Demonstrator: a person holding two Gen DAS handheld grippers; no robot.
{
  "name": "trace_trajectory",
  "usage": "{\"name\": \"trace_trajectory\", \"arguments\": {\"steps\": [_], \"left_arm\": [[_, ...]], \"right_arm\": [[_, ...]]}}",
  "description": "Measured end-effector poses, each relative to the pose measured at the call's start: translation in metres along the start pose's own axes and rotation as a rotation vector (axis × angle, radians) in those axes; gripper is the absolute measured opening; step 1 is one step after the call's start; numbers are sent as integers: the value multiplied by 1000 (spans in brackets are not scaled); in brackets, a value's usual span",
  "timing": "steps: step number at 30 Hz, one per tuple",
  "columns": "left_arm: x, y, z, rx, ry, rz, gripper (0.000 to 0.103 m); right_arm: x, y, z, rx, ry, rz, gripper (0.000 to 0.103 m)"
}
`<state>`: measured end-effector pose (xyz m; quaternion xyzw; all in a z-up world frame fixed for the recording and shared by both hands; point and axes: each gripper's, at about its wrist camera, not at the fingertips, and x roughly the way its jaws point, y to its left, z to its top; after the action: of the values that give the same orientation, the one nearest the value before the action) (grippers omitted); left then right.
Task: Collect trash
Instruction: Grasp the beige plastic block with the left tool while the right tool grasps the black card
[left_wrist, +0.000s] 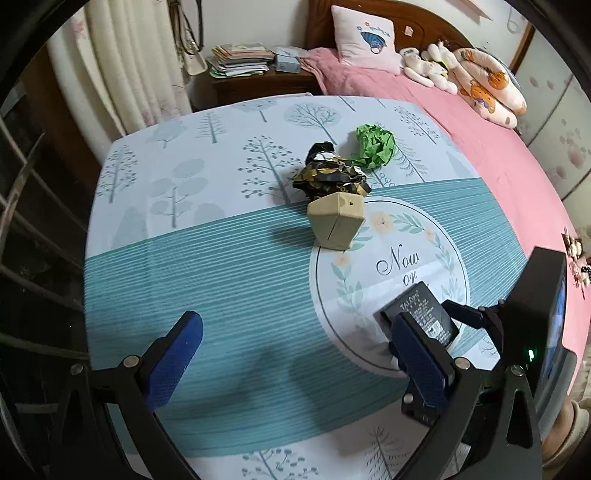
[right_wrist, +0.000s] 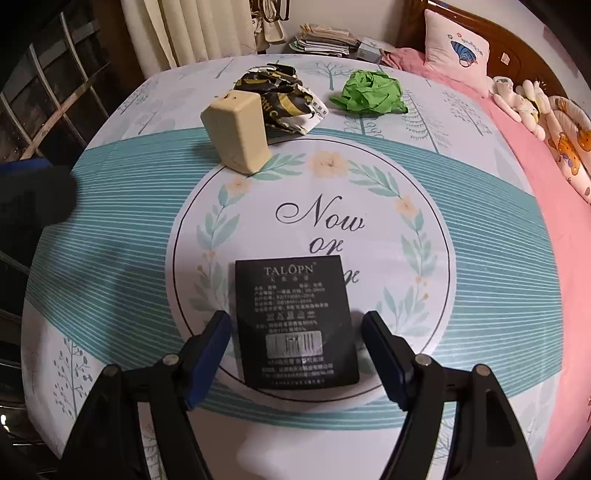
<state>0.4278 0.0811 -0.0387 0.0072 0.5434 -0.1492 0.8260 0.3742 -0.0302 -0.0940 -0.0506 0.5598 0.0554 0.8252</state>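
Note:
A flat black TALOPN box (right_wrist: 297, 321) lies on the printed tablecloth; it also shows in the left wrist view (left_wrist: 424, 315). My right gripper (right_wrist: 297, 332) is open, its blue pads either side of the box, not touching it. Further back lie a beige box (right_wrist: 238, 133) (left_wrist: 338, 221), a crumpled black-and-gold wrapper (right_wrist: 284, 99) (left_wrist: 330, 175) and a crumpled green paper ball (right_wrist: 369, 92) (left_wrist: 375, 146). My left gripper (left_wrist: 295, 339) is open and empty above the teal stripes, left of the black box. The right gripper's body (left_wrist: 535, 332) shows at right.
The table (left_wrist: 184, 258) has a tree-and-stripe cloth. A bed with pink cover (right_wrist: 535, 177), pillows and plush toys stands to the right. A nightstand with stacked papers (left_wrist: 240, 61) and curtains are behind. A dark metal rack (left_wrist: 22, 240) stands left.

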Motion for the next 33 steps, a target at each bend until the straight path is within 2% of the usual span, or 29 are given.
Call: {"name": "trace_trajectory", "arguments": {"steps": [2,4,5,11,17,21,23,28,30,33], "left_arm": [[6,-2,6,6,2,-12,101],[9,-4,10,8,3,-23,101],[11,-4,12,9,2,-28,101],[22,-6,28,-17,-21,-47,101],[41,-11,43,-3,-14,-46,101],[53,-11,50,-11,-15,-52,97],[60,-11,54,-16,-10,-56,90],[75,-14,59,-21,-2,-55,82],[78,-16,60,-15,-5,-57,76],[82,-19,62,-5,-6,-56,61]], "right_arm": [[-1,0,-2,-1,-8,2,73],[-2,-3,-4,16,-20,-6,67],[-3,-5,-4,26,-24,-10,61],[-3,-17,2,100,-28,6,60],[-4,-37,4,256,-35,23,60],[-8,-48,2,337,-50,26,60],[-10,-53,2,365,-59,27,60],[-18,-59,-3,396,-77,26,60],[-21,-60,-6,402,-81,27,60],[-25,-59,-13,411,-84,31,60]]}}
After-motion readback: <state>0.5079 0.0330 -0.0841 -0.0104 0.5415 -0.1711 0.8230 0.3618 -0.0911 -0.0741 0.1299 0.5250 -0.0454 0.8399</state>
